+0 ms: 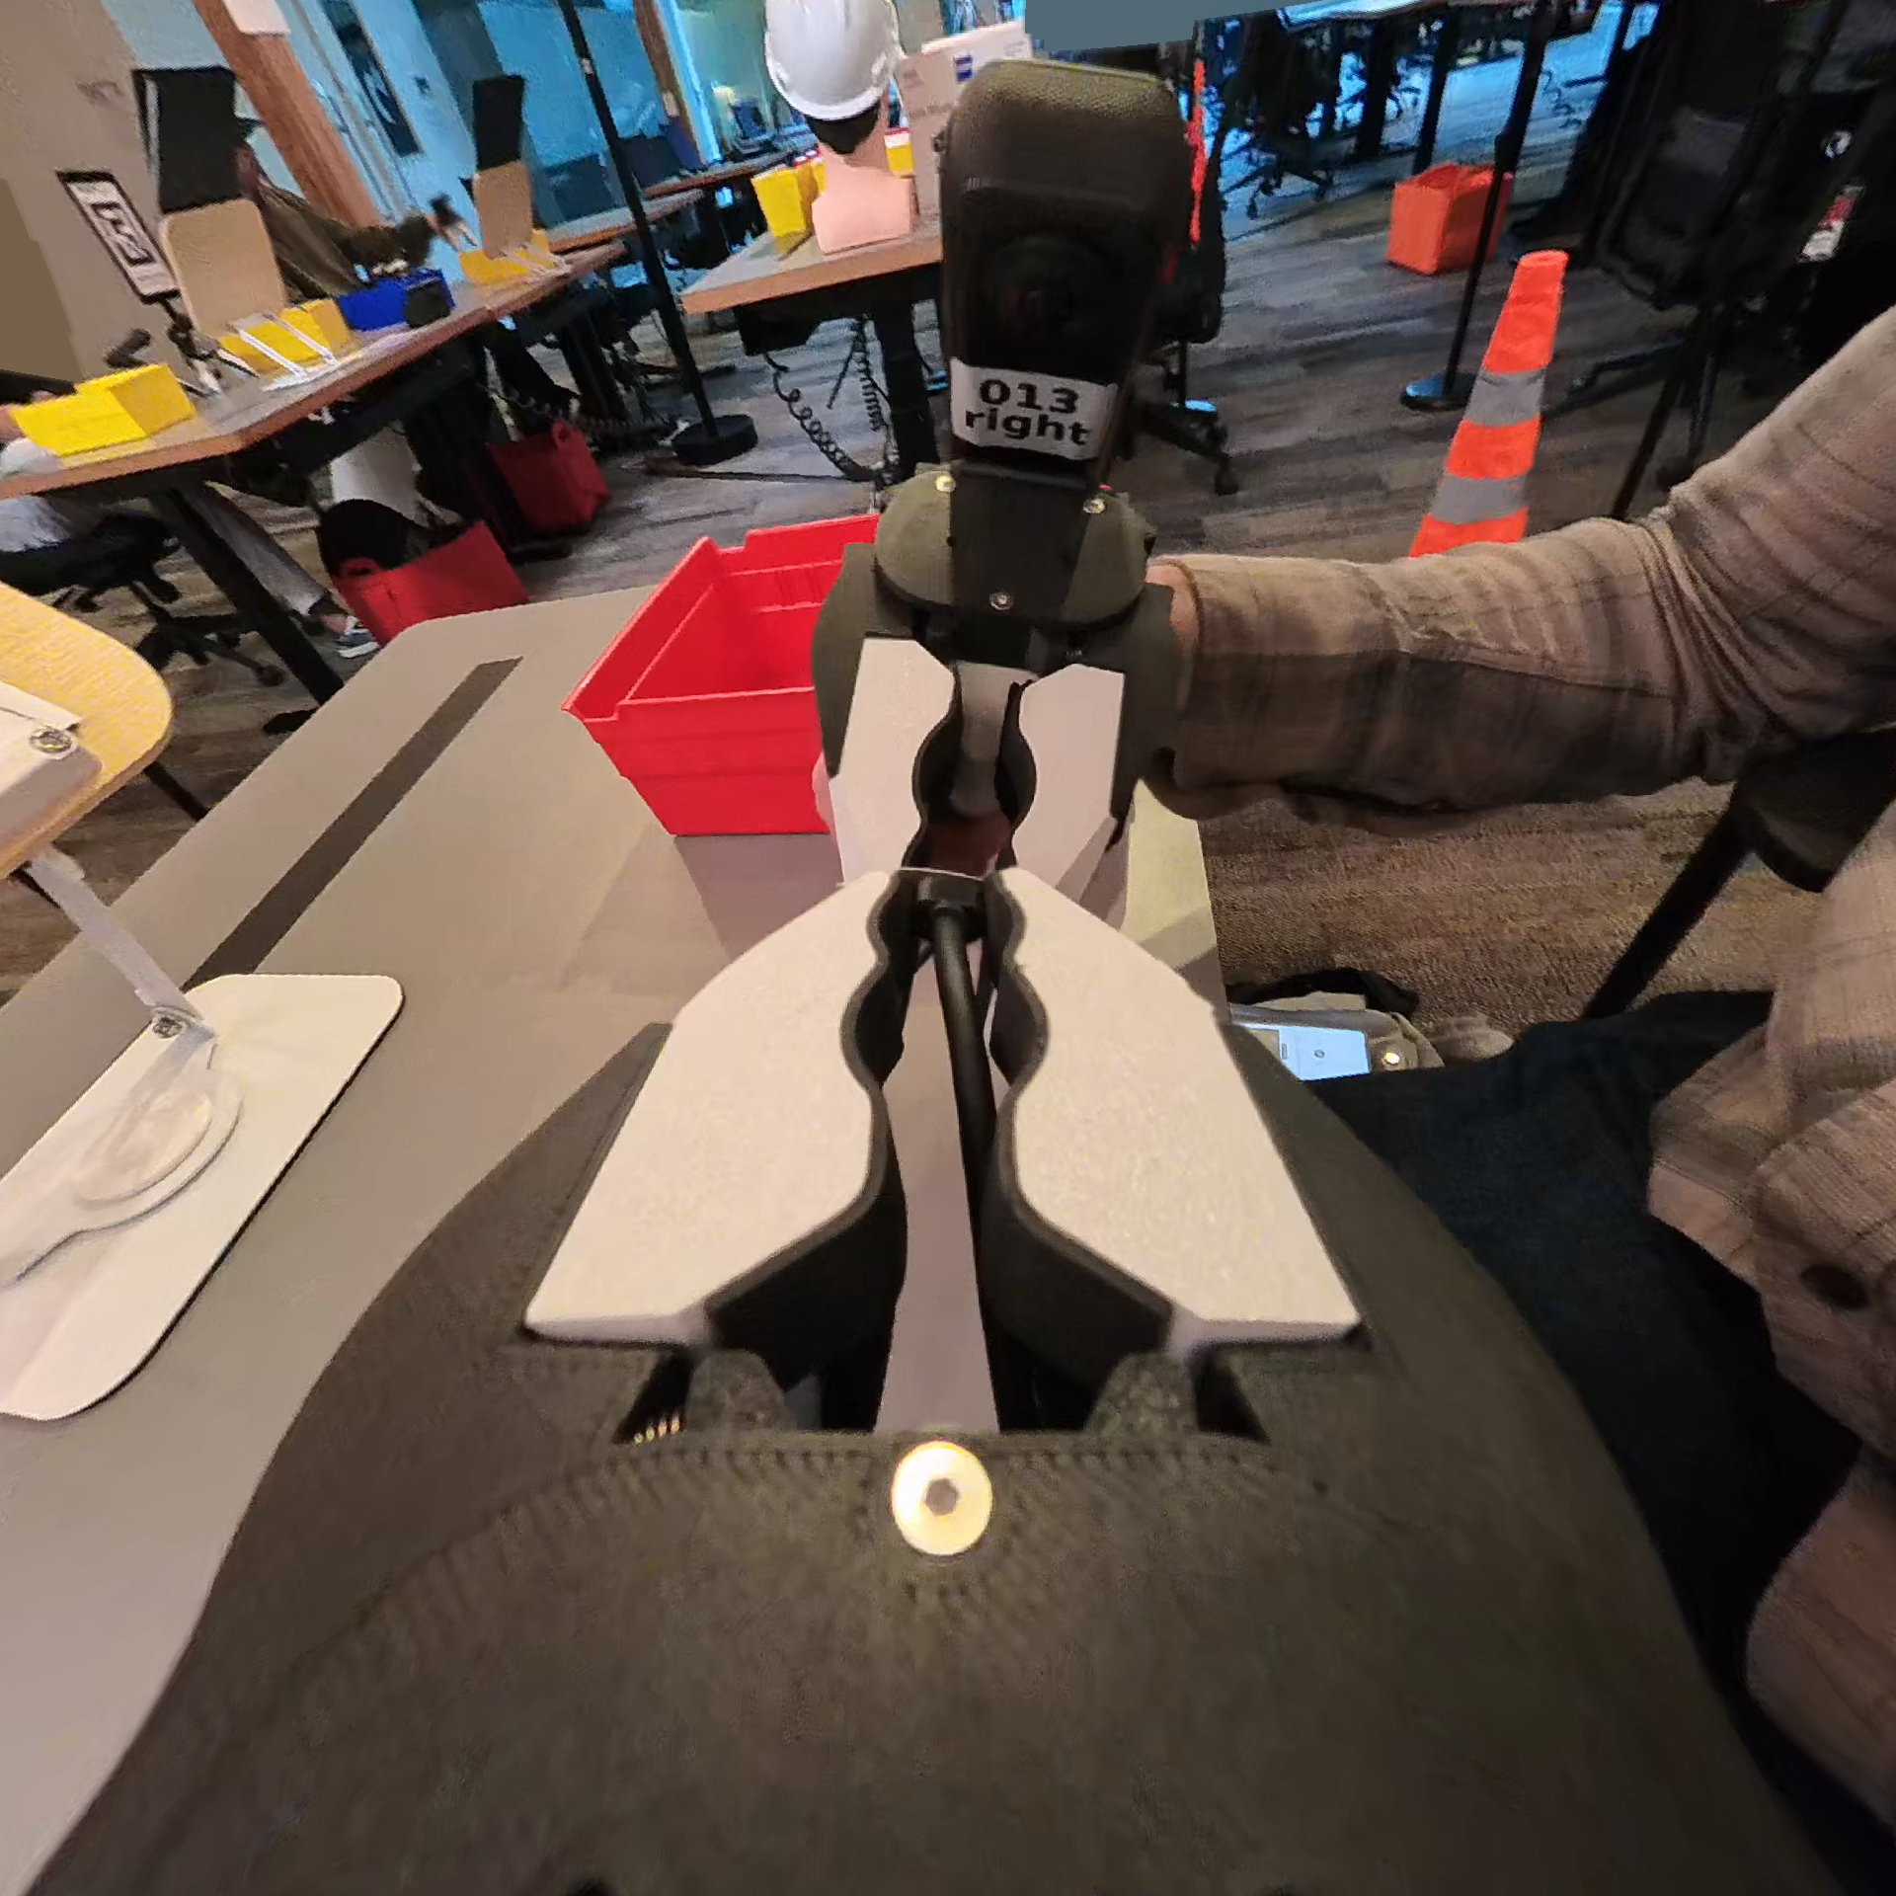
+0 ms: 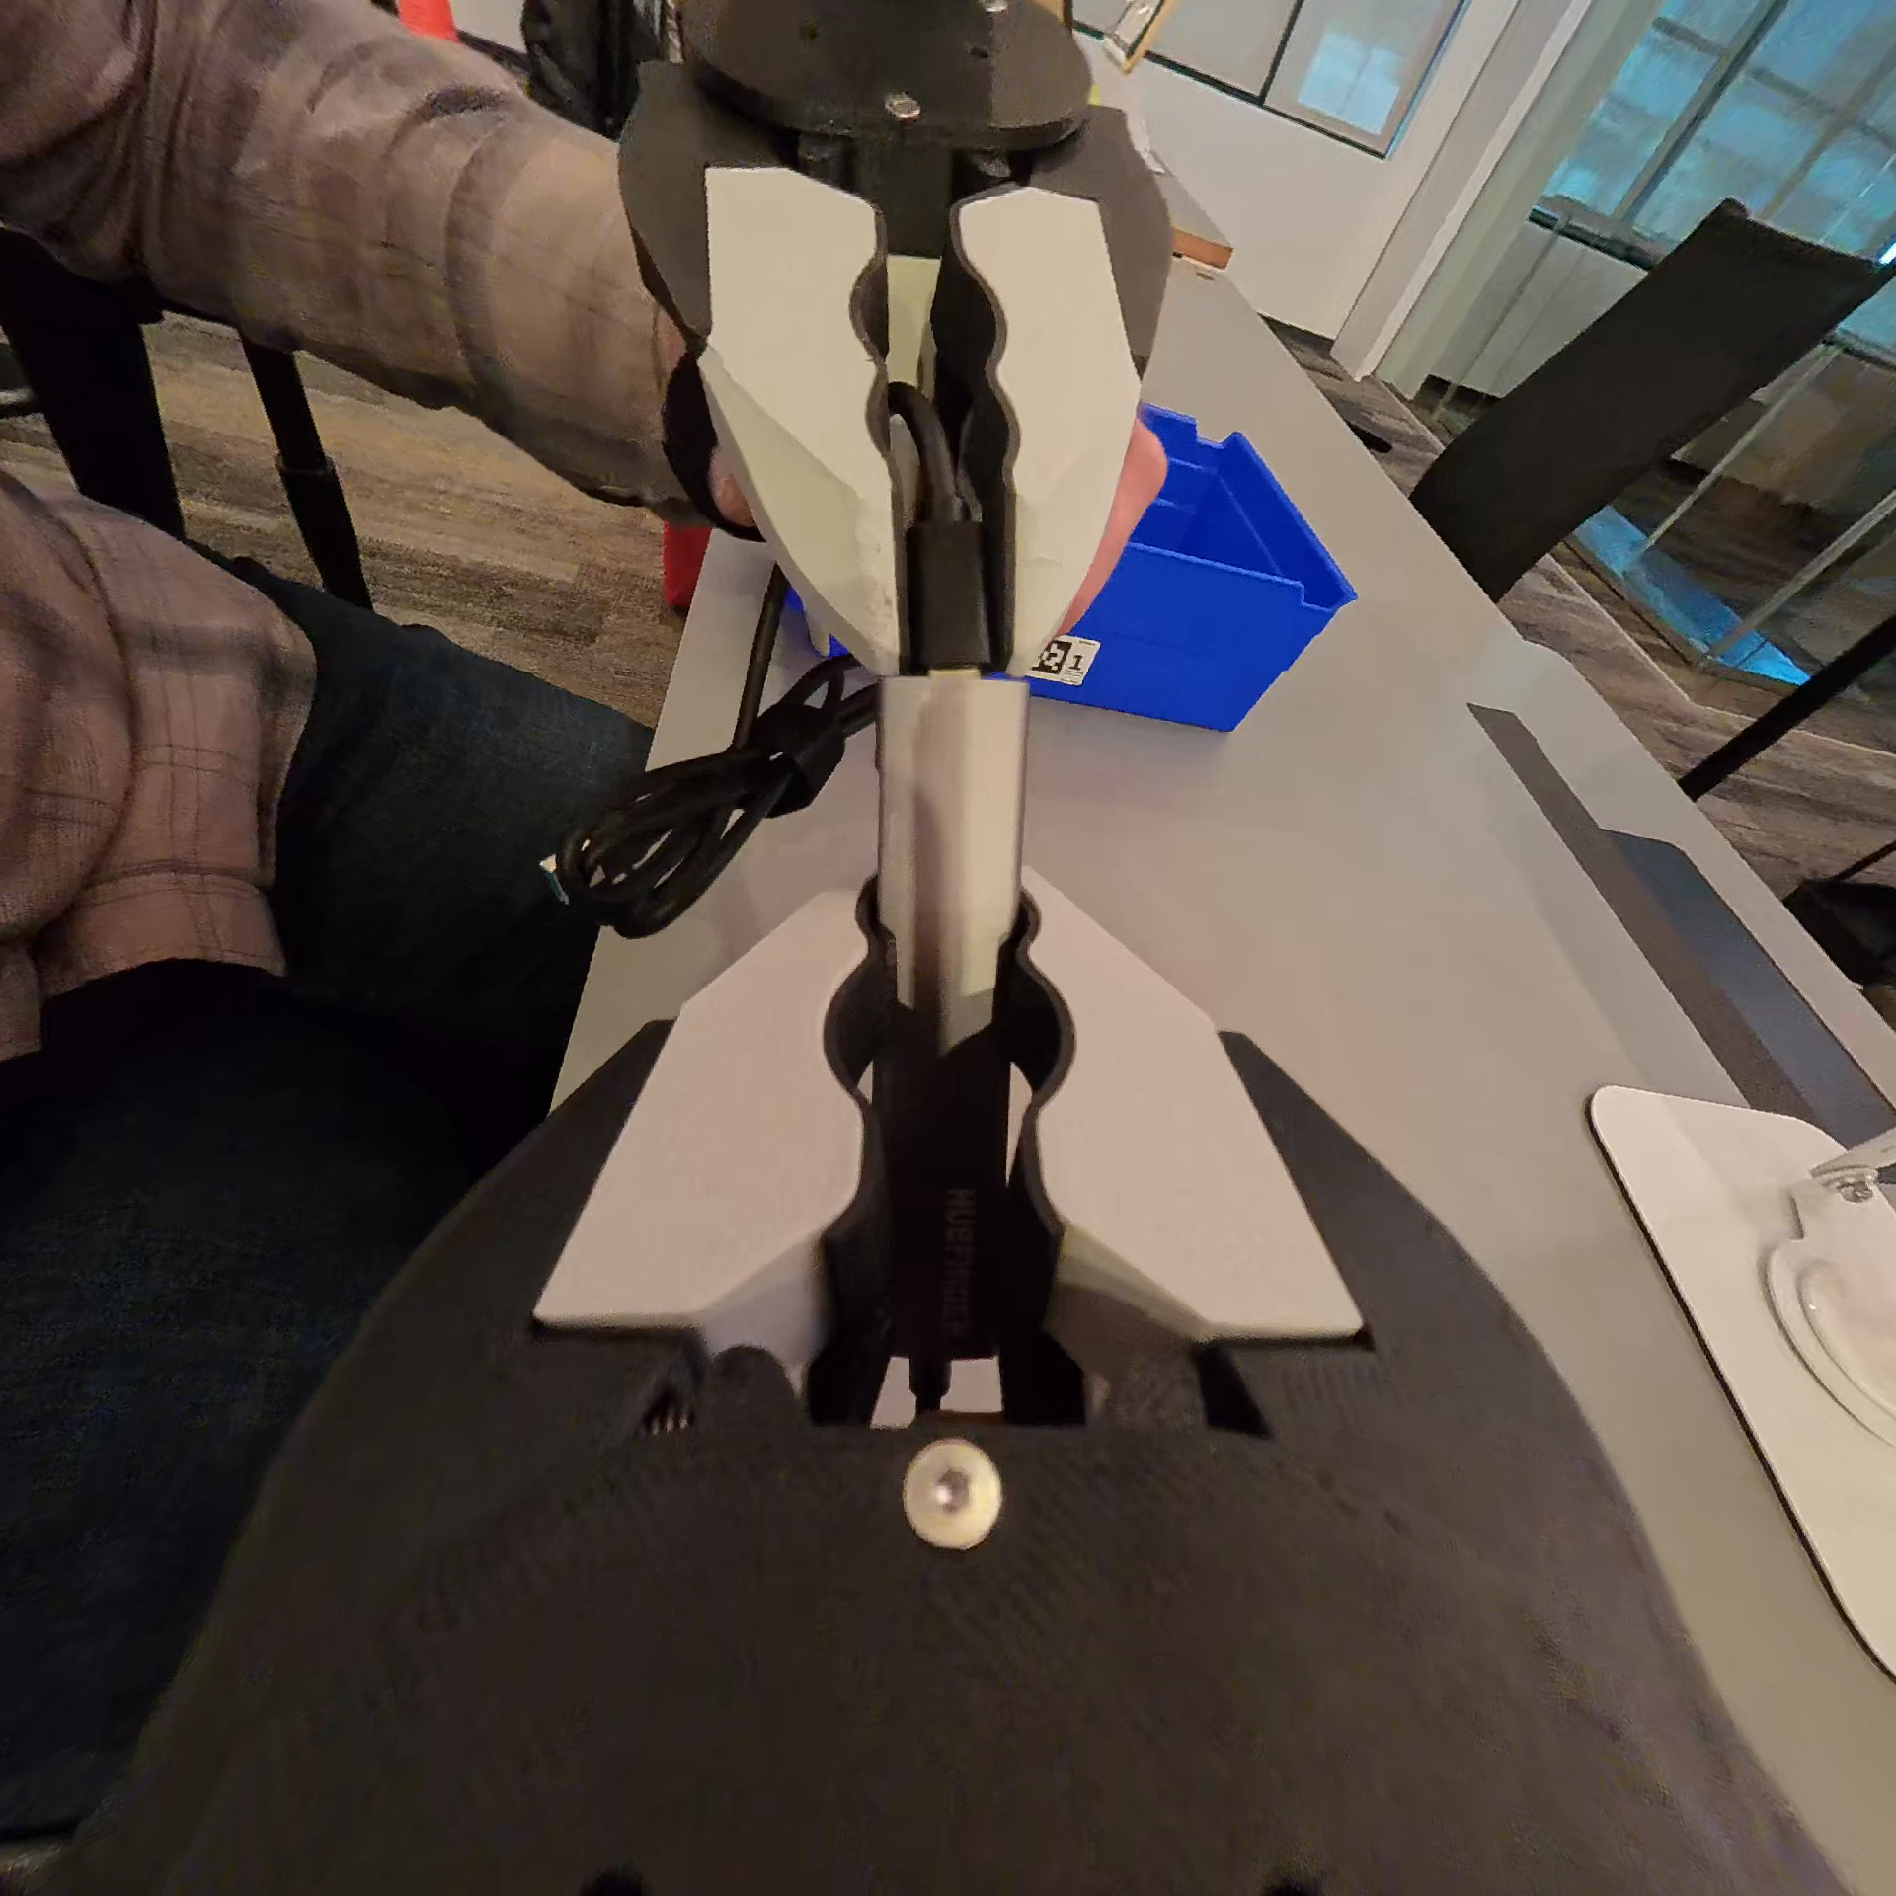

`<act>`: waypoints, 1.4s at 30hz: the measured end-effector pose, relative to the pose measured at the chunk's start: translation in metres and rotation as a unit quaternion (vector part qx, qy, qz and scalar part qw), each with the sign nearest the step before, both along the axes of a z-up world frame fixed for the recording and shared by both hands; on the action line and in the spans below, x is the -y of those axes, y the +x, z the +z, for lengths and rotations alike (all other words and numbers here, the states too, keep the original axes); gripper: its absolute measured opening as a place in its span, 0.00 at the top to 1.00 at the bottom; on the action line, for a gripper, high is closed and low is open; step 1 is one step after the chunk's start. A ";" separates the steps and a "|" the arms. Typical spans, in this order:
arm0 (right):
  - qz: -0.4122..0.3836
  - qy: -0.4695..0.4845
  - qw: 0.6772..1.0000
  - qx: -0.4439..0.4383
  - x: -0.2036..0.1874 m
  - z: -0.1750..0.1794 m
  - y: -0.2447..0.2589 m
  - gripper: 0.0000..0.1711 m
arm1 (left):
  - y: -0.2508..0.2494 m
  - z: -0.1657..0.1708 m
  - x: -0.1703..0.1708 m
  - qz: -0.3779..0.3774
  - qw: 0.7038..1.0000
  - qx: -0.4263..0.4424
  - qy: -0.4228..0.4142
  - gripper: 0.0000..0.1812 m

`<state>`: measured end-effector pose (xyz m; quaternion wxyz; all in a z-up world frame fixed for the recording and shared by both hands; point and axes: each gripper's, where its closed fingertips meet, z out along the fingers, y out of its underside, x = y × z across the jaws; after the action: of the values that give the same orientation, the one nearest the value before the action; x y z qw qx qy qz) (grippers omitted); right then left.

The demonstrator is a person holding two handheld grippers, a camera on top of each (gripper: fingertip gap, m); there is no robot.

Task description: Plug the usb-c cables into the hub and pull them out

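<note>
The two tongs are presented nose to nose above the counter (image 2: 1282, 923), on one line, so that plug and port are brought together along a single axis.

The left tongs (image 1: 949, 882) are closed on the black usb-c cable (image 1: 964, 1026) just behind its plug (image 2: 949, 595). The grip is taken close to the plug, it is judged, so that the connector is kept stiff and a push is passed straight into the port. The cable is led back between the fingers toward the handle.

The right tongs (image 2: 949, 923) are closed on the slim grey hub (image 2: 954, 800), which is held lengthwise with its end face projecting forward of the fingertips. That end is thereby left free to receive the plug, while the body is braced against the push.

In the right wrist view a thin light strip is seen between plug housing and hub end. Whether the plug is fully seated, partly entered or merely touching cannot be told.

A bundled black cable (image 2: 698, 811) lies near the counter's near edge, beside the person's sleeve (image 2: 339, 236). A blue bin (image 2: 1211, 605) stands behind the left tongs, and a red bin (image 1: 708, 708) stands behind the right tongs. A white stand base (image 1: 205, 1149) rests further along the counter, well apart from the work.
</note>
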<state>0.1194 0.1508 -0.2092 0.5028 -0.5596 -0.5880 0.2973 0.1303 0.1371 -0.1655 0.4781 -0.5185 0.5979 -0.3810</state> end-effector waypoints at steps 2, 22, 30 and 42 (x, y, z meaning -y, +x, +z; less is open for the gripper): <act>-0.011 -0.001 1.000 0.002 -0.002 0.000 0.000 0.92 | 0.000 0.000 -0.002 0.014 1.000 0.005 -0.002 0.93; -0.055 -0.006 0.998 0.008 -0.008 0.008 0.027 0.91 | -0.042 0.042 -0.028 0.068 0.997 0.043 0.011 0.93; -0.074 -0.004 0.997 0.023 -0.020 -0.001 0.025 0.91 | -0.039 0.019 -0.031 0.088 0.996 -0.005 0.022 0.93; -0.105 -0.008 0.994 0.037 -0.025 -0.015 0.039 0.91 | -0.038 -0.072 -0.108 0.211 0.967 -0.138 0.034 0.93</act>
<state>0.1583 0.1755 -0.2243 0.5048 -0.6326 -0.5418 0.2269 0.0927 0.2447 -0.2374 0.4781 -0.6641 0.5472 -0.1760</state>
